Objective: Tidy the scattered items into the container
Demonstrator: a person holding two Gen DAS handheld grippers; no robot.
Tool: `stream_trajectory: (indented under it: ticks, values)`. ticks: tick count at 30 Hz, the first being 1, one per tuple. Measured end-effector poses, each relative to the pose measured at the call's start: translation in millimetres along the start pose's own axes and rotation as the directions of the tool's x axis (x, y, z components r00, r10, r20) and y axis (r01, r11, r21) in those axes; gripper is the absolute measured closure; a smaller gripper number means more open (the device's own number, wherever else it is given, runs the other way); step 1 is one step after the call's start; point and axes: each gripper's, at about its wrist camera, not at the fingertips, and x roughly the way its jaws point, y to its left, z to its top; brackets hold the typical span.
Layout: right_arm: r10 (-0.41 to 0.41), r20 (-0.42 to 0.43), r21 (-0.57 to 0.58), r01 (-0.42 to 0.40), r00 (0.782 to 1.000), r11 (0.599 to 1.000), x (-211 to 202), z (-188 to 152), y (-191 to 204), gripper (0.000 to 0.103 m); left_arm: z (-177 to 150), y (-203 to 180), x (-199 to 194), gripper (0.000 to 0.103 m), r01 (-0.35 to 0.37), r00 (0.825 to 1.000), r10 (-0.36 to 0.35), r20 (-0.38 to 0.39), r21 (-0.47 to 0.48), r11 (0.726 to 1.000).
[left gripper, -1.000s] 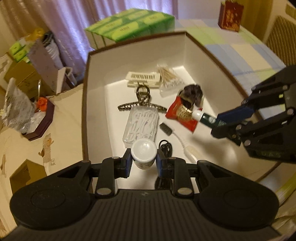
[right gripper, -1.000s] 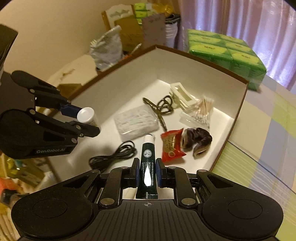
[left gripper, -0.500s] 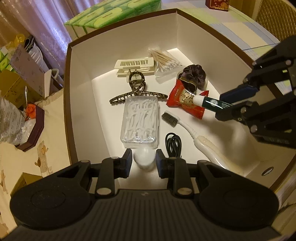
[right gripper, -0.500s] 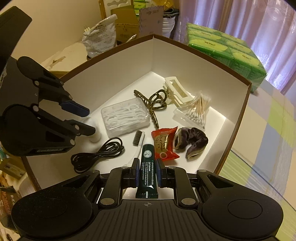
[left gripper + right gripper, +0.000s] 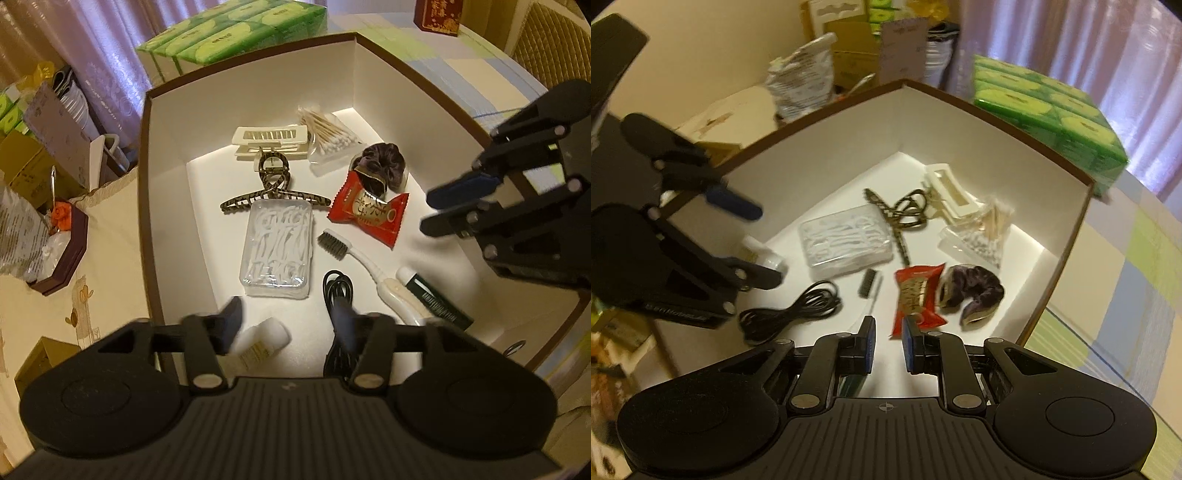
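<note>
- Left wrist view: your left gripper point(image 5: 286, 321) has its jaws spread wide and empty, hanging over the near end of the box point(image 5: 144, 206).
- Just below those jaws the small white bottle point(image 5: 264, 341) lies on its side on the box floor, free of both fingers.
- Beside it sits the coiled black cable point(image 5: 338, 291), and to the right the white toothbrush point(image 5: 364, 264) lies touching the dark green tube point(image 5: 436, 297), also loose on the floor.
- Your right gripper point(image 5: 443, 208) hovers above the box's right side, jaws parted, nothing between them; the right wrist view shows the same open gap point(image 5: 886, 341).
- Mid-box you have the clear floss-pick case point(image 5: 277, 251), with the red snack packet point(image 5: 369, 210) to its right.
- Further back sit the patterned hair claw point(image 5: 273, 188), the dark scrunchie point(image 5: 380, 164), the cotton swabs point(image 5: 328, 131) and the cream hair clip point(image 5: 269, 138).
- Beyond the box, green tissue packs point(image 5: 236, 33) stand on the counter point(image 5: 443, 59).
</note>
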Motion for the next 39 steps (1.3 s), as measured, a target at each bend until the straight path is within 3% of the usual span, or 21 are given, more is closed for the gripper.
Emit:
stream_trajectory:
  ticks: [3,4,5,6,13,22,39]
  values:
    - [0.029,0.000,-0.027,-0.029,1.000,0.999,-9.8,-2.5,6.0,0.079,-1.5,0.5,-10.0,0.037,0.014,1.000,-0.014,0.014,-0.029,0.999]
    - [0.030,0.003,-0.032,-0.030,1.000,0.999,-13.1,-3.7,7.7,0.046,-2.2,0.5,-13.5,0.033,0.018,1.000,-0.017,0.019,-0.039,0.999]
    - [0.018,0.022,-0.043,-0.017,1.000,0.999,-18.1,-5.8,10.4,0.004,-3.0,0.2,-16.7,0.031,0.020,1.000,-0.019,0.022,-0.045,0.999]
    - [0.009,0.051,-0.068,-0.006,0.999,0.998,-23.7,-8.3,13.9,0.001,-4.1,-0.5,-19.6,0.028,0.019,1.000,-0.018,0.025,-0.046,0.999]
    - [0.010,0.052,-0.094,-0.005,0.999,0.996,-39.4,-13.6,21.2,0.001,-10.9,-7.9,-35.9,0.019,0.022,0.999,-0.020,0.035,-0.061,0.998]
    - [0.020,0.046,-0.036,-0.018,0.999,0.999,-49.0,-23.2,16.7,0.001,-12.7,-19.0,-45.9,0.007,0.009,1.000,-0.006,0.026,-0.122,0.992]
    - [0.023,0.078,0.014,-0.024,0.997,1.000,-73.2,-38.6,7.3,0.001,-10.7,-39.4,-71.5,0.007,-0.046,0.997,0.057,0.054,-0.196,0.980]
